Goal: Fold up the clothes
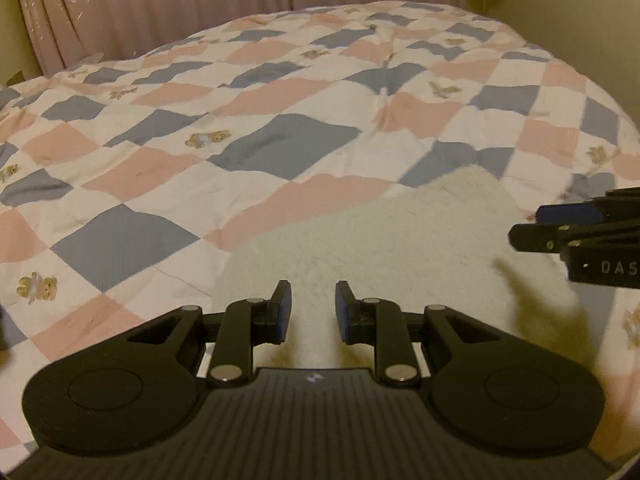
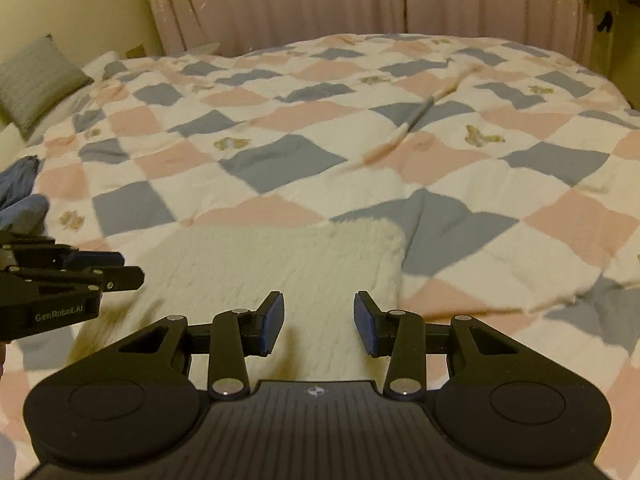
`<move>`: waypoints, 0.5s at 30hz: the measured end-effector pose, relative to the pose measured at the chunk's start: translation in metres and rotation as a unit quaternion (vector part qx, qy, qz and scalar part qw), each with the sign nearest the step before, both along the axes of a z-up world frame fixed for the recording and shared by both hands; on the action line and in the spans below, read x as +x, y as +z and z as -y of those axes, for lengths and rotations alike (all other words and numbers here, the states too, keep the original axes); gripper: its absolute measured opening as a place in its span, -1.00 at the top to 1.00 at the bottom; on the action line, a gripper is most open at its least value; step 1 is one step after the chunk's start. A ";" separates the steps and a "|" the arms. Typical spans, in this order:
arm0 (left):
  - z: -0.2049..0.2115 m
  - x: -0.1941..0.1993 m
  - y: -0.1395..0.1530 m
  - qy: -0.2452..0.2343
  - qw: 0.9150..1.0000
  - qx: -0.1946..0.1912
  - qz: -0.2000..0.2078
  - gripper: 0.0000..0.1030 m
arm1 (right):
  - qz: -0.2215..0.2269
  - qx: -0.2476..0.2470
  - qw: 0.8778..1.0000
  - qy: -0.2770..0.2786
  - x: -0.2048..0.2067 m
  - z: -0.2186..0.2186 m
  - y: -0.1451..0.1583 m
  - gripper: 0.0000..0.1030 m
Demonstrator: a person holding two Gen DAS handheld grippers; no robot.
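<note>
We find the fleece (image 2: 280, 264), a cream, fuzzy, roughly rectangular fold, lying flat on the quilt (image 2: 280, 160) of the bed, at its near edge. It sits directly ahead of and beneath both tongs. Our left tongs (image 1: 313, 312) hover over its near edge, blue pads parted, gripping nothing. Our right tongs (image 2: 319, 323) hover over its near right portion, likewise spread wide and empty. The two tongs stand side by side. Farther out, a grey pillow (image 2: 36, 80) and blue cloth (image 2: 20, 196) lie left; a pink curtain (image 2: 360, 0) hangs behind.
</note>
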State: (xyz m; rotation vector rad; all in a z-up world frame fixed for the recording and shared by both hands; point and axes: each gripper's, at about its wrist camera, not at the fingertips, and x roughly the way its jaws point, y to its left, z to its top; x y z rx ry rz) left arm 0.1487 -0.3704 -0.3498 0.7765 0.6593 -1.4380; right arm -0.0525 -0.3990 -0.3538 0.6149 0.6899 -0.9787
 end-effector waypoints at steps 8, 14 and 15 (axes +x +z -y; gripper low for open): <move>0.021 0.009 -0.061 0.009 0.999 0.051 0.015 0.57 | -0.071 0.070 0.994 0.034 0.017 0.029 -0.068 0.21; 0.020 0.009 -0.070 0.012 0.999 0.044 0.015 0.57 | -0.071 0.078 0.994 0.023 0.018 0.033 -0.079 0.21; 0.020 0.008 -0.070 0.011 0.999 0.042 0.018 0.57 | -0.072 0.076 0.994 0.024 0.019 0.033 -0.079 0.21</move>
